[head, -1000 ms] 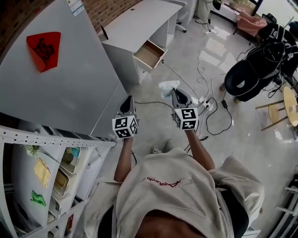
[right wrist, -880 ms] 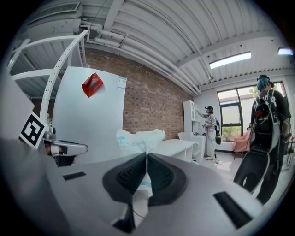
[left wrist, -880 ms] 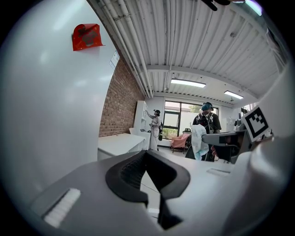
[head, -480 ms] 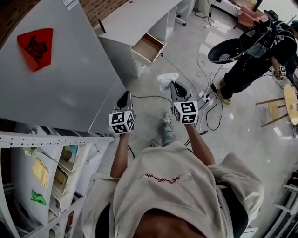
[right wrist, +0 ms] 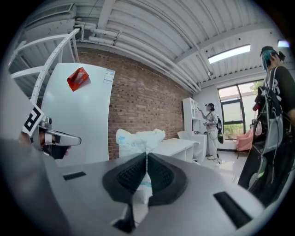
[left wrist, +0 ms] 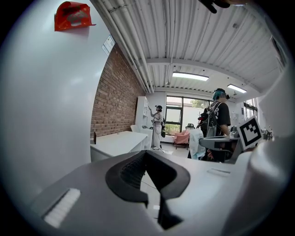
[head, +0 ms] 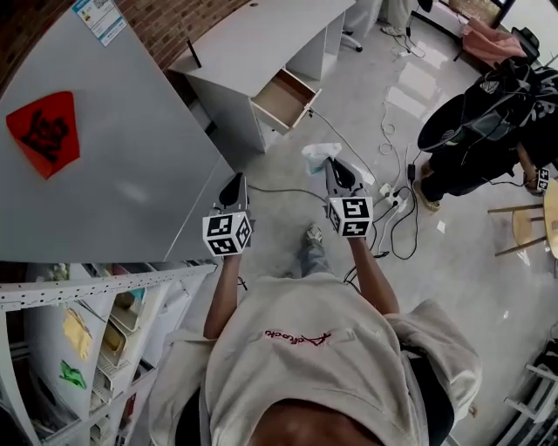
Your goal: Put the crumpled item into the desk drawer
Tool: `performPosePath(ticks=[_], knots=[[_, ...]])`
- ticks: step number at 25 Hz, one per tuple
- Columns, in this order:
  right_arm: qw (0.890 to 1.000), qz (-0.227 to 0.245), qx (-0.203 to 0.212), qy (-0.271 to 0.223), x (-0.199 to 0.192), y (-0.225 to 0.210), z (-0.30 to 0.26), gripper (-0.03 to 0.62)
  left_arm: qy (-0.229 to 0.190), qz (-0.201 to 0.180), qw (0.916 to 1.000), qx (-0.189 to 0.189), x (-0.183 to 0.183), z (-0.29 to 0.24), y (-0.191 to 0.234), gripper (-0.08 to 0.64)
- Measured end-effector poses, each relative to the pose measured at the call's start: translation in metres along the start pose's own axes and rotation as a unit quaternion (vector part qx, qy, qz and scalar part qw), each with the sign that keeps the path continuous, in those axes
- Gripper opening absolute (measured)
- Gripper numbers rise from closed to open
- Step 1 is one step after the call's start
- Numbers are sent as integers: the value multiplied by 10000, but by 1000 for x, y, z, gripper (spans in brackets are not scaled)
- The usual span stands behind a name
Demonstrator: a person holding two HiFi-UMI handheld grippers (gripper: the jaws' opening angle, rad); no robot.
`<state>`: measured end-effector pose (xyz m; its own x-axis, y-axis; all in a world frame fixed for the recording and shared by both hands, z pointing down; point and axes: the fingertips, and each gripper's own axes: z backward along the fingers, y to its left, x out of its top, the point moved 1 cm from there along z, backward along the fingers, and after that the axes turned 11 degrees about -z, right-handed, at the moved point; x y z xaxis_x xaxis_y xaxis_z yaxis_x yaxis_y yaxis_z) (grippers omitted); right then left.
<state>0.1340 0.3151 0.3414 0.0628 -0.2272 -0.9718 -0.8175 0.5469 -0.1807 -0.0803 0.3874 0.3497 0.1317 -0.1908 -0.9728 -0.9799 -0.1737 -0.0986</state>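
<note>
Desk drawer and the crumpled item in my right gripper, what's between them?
Head view: only floor between drawer and crumpled item, a thin cable running alongside.

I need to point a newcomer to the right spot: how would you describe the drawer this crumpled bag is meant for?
Find the long white desk along the brick wall. The drawer hangs under its near end, ahead of the crumpled bag pinched in the right gripper. It is pulled open, and its pale wooden inside stands out against the white desk.
</note>
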Motion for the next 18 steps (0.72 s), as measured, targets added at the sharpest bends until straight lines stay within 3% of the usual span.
performPosePath(ticks=[10, 18], knots=[[9998, -149, 77, 116, 3, -57, -62, 14, 93, -16, 9998, 181, 21, -77, 1, 8], [9993, -162, 335, 86, 18, -79, -91, 14, 20, -34, 9994, 336, 39, -120, 0, 8]])
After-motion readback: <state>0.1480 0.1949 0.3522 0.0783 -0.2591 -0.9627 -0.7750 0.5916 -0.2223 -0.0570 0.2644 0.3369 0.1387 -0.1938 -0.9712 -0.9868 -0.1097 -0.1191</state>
